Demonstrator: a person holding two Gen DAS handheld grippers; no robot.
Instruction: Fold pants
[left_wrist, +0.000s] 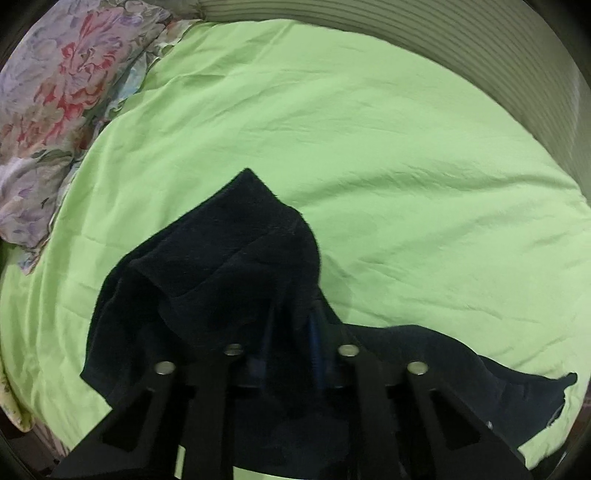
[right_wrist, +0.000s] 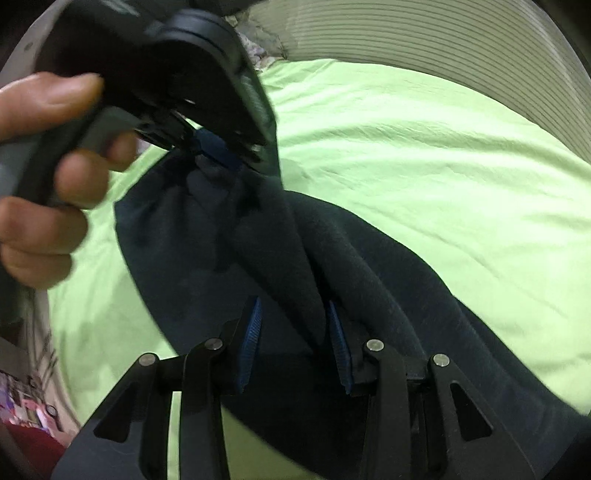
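Note:
Dark navy pants (left_wrist: 221, 258) lie bunched on a light green bedsheet (left_wrist: 369, 147). In the left wrist view, cloth drapes over my left gripper (left_wrist: 291, 325) and hides most of its fingers; one blue pad (left_wrist: 317, 332) peeks out. The right wrist view shows that left gripper (right_wrist: 218, 147) at the upper left, its blue pads pinched on a gathered corner of the pants (right_wrist: 369, 258), with a person's hand (right_wrist: 37, 166) on its handle. My right gripper (right_wrist: 293, 332) has a raised fold of the pants wedged between its blue pads (right_wrist: 338, 343).
A floral pillow (left_wrist: 55, 92) rests at the bed's upper left. A ribbed pale wall or headboard (left_wrist: 406, 33) runs along the far edge. The green sheet (right_wrist: 406, 147) spreads wide to the right of the pants. Clutter shows beyond the bed edge (right_wrist: 29, 413) at lower left.

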